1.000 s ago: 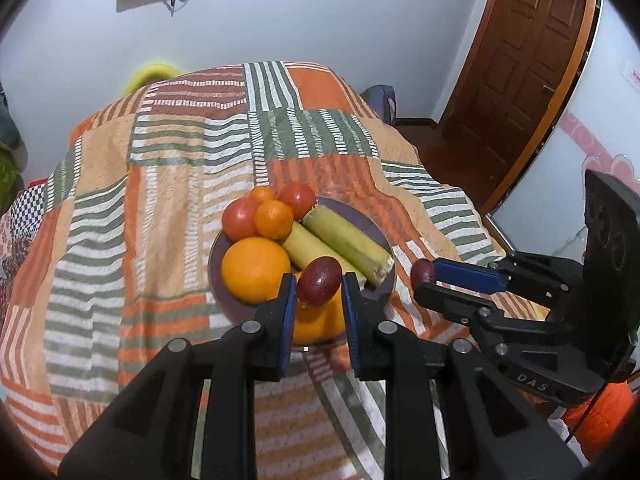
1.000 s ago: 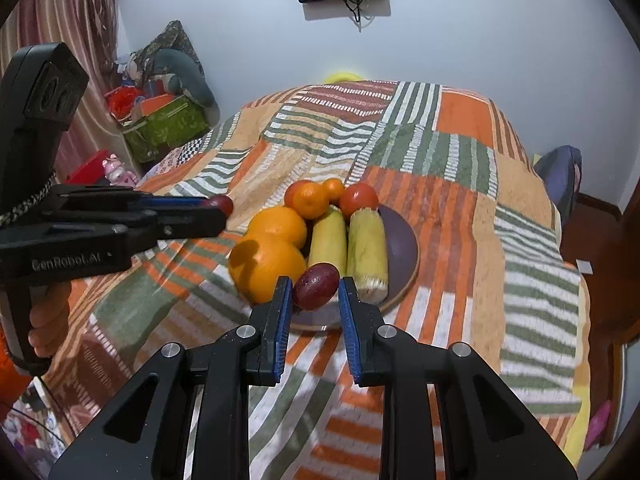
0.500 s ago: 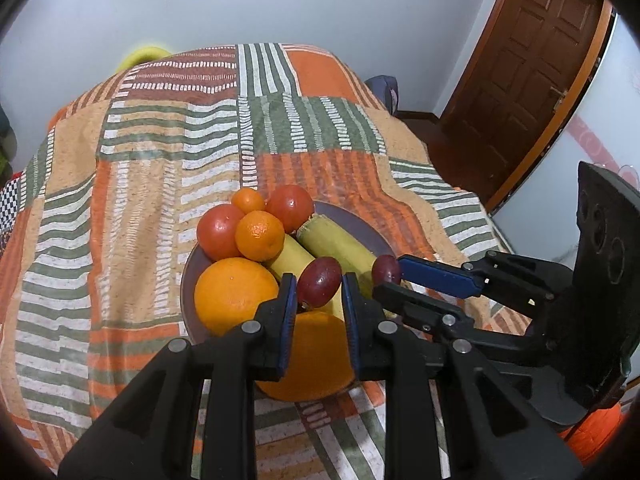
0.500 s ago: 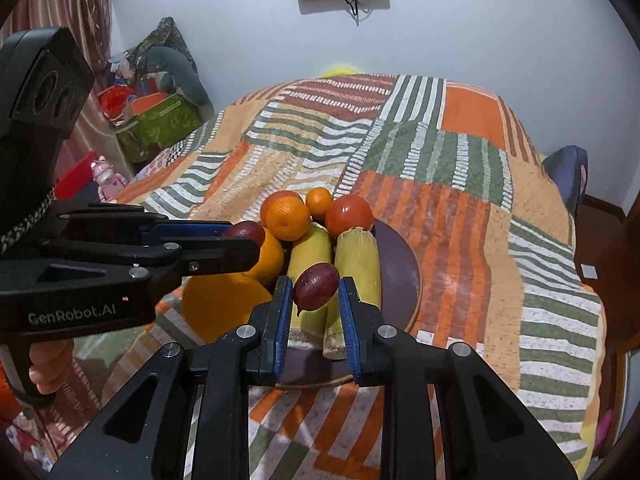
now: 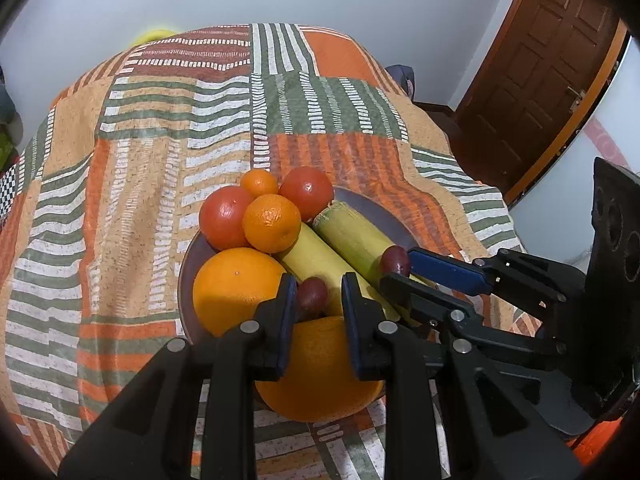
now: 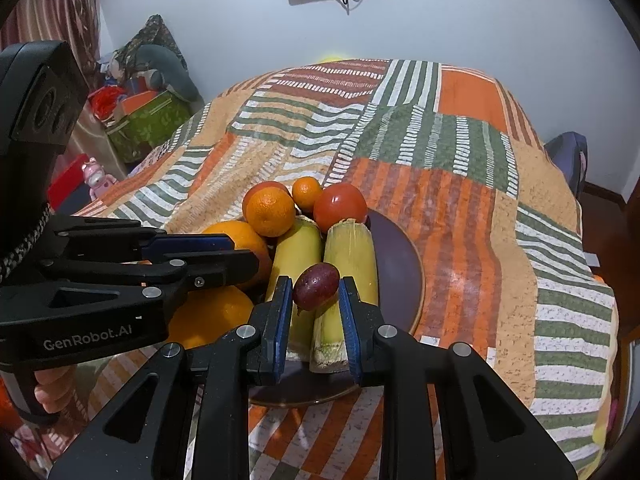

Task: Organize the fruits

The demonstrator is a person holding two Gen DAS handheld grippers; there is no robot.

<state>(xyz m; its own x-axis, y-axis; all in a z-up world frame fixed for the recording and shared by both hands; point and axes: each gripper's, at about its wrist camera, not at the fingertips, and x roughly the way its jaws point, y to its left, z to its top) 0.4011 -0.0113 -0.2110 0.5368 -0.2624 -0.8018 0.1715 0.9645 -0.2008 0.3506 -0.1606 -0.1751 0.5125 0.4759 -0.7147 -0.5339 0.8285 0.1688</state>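
Observation:
A dark plate (image 5: 187, 256) on the patchwork cloth holds two big oranges (image 5: 236, 288), two tomatoes (image 5: 306, 192), small mandarins (image 5: 272, 222) and two yellow-green stalk pieces (image 5: 360, 240). My left gripper (image 5: 318, 292) is shut on a small dark red fruit (image 5: 312, 298), low over the gap between the big oranges and a stalk. My right gripper (image 6: 314, 284) is shut on another dark red fruit (image 6: 316, 280), just above the near ends of the stalk pieces (image 6: 348, 256). In the right wrist view the left gripper (image 6: 244, 252) reaches in from the left, its fruit hidden.
The plate (image 6: 412, 272) sits near the front of a cloth-covered table (image 6: 460, 208). A brown door (image 5: 540, 60) stands at the right, boxes and toys (image 6: 144, 120) at the left. A hand (image 6: 44, 392) holds the left gripper's handle.
Both grippers have come forward and down over the plate, each still shut on its dark red fruit. The plate's fruits have not moved.

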